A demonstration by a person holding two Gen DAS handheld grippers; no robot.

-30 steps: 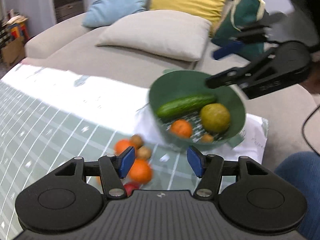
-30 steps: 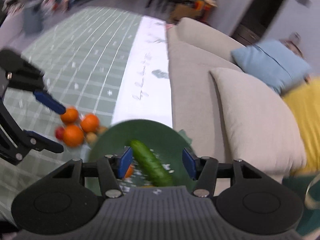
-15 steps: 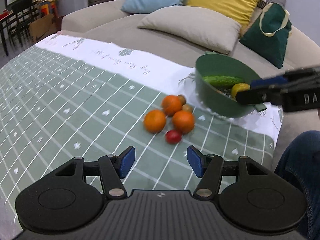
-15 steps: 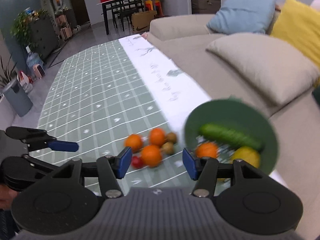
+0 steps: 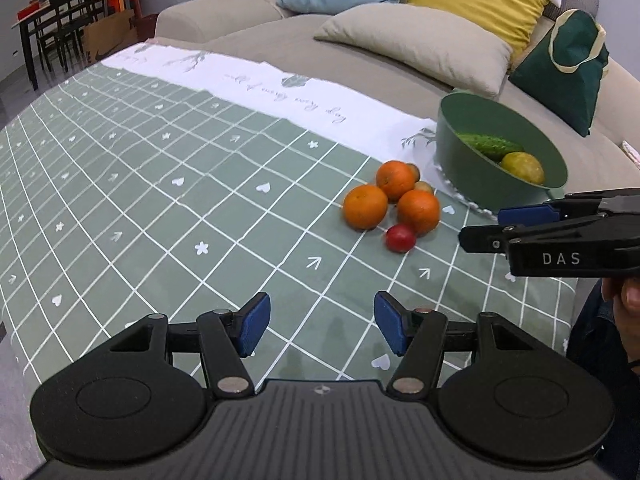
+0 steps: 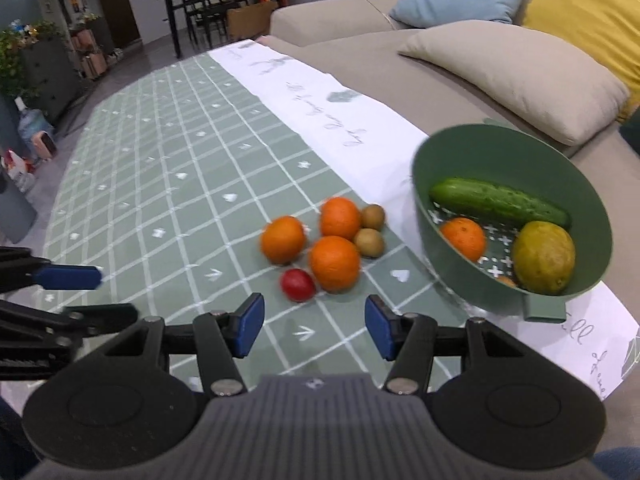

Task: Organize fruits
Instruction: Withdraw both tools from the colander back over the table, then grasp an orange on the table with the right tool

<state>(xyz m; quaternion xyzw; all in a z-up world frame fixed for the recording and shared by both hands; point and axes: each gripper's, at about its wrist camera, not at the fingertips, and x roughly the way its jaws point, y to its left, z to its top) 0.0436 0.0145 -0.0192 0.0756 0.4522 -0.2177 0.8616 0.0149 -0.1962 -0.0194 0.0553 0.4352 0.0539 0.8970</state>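
Observation:
Three oranges (image 6: 335, 263), two brown kiwis (image 6: 369, 242) and a small red fruit (image 6: 297, 284) lie in a cluster on the green checked tablecloth (image 6: 180, 200). To their right stands a green bowl (image 6: 464, 148) with a cucumber (image 6: 498, 203), an orange (image 6: 463, 237) and a yellow-green citrus (image 6: 543, 256). My right gripper (image 6: 314, 330) is open and empty, just in front of the red fruit. My left gripper (image 5: 322, 328) is open and empty, further back from the cluster (image 5: 390, 204). Each gripper shows in the other's view.
A beige sofa (image 5: 280, 36) runs behind the table with a beige cushion (image 5: 416, 40), blue and yellow pillows and a dark green bag (image 5: 560, 76). A white printed cloth strip (image 6: 340, 112) lies along the table's far edge. Dining chairs (image 6: 208, 4) stand far back.
Both grippers have pulled back from over the bowl to a lower position in front of the fruit cluster. The fruit has not moved.

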